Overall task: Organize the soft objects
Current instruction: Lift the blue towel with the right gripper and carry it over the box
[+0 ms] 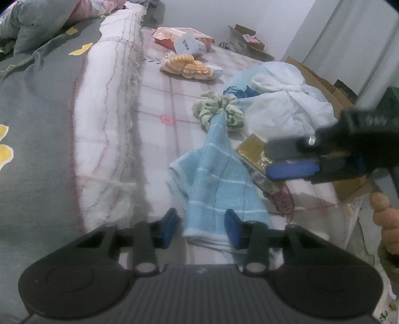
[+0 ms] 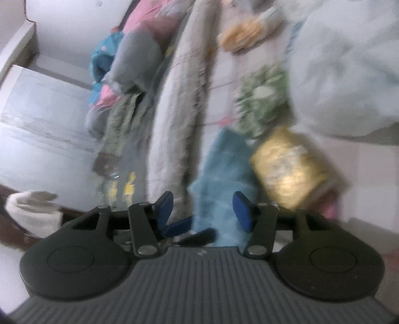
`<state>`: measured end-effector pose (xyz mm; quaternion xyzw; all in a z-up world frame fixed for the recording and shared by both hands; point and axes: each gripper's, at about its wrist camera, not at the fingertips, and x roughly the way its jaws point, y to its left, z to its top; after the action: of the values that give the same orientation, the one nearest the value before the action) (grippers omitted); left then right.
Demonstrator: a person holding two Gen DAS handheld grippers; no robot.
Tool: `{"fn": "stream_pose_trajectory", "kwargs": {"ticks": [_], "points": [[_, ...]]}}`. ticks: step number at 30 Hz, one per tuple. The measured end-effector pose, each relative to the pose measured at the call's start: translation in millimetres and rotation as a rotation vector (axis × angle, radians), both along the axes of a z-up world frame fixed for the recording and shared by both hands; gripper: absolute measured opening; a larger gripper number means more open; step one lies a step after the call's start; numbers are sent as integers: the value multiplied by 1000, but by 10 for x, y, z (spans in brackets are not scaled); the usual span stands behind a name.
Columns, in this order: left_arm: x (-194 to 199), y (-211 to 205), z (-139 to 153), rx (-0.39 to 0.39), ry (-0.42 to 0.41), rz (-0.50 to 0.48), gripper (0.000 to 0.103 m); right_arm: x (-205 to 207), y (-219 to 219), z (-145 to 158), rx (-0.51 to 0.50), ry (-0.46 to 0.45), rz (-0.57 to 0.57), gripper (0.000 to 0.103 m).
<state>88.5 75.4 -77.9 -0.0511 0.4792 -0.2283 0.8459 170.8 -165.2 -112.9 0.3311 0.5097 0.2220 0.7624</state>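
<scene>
My left gripper has its jaws parted around the near end of a light blue cloth, not pinching it. My right gripper hovers with jaws apart above it. The cloth lies on the bed, touching a green scrunchie.

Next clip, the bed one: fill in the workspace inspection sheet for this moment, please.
Surface: pink checked bed sheet, rumpled white quilt along its side.
Job's things: light blue woven towel lying loosely bunched; green-and-white fabric scrunchie at its far tip; orange-striped socks beyond.
Clutter: gold printed packet, white plastic bag, cardboard boxes.
Grippers: left claw open, astride the towel's near end; right claw open, over the packet, nothing held.
Cables: nothing seen.
Surroundings: grey blanket with yellow flowers, white wall.
</scene>
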Motion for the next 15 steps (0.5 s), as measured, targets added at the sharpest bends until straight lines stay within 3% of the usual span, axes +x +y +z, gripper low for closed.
{"fn": "stream_pose_trajectory", "kwargs": {"ticks": [2,5,11,12,13,15], "points": [[28,-11,-1,-10,13,-5,45,-12,-37,-80,-34,30,-12,53],[67,-34,-11,-34,39,-10,45,-3,-30,-228,-4,76,-15,52],[122,-94,-34,-54,41,-5,42,25,159,-324,-33,56,9,48],[126,-101,-39,-58,39,-2,40,25,170,-324,-36,53,10,47],[133,-109,-49,-64,39,1,31,28,182,-333,-38,53,9,45],[140,-112,-66,-80,47,11,25,28,189,-351,-43,58,3,32]]}}
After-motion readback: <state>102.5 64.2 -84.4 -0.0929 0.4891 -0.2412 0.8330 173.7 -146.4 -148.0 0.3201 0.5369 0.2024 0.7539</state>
